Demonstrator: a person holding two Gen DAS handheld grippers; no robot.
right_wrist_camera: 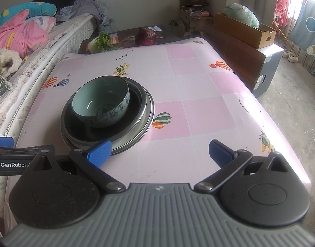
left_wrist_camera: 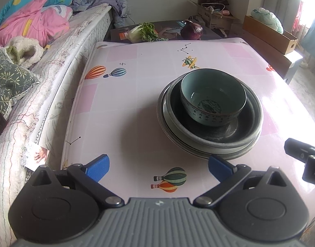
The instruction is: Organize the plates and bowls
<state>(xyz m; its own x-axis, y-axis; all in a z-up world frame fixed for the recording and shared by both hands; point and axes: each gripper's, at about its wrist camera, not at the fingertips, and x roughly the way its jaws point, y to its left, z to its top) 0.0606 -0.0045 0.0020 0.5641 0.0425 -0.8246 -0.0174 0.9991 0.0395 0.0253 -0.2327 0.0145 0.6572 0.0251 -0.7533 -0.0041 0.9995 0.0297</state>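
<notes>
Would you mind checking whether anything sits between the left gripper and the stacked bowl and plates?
Nothing visible does. Only bare tablecloth lies between the open left gripper and the plates, with the teal bowl on top. The right gripper is off to the side, also open.

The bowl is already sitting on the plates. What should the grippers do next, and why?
Probably just draw back. The bowl sits upright on the stacked plates, and both the left hand-held gripper and the right hand-held gripper are open and empty, so nothing looks left to stack.
</notes>
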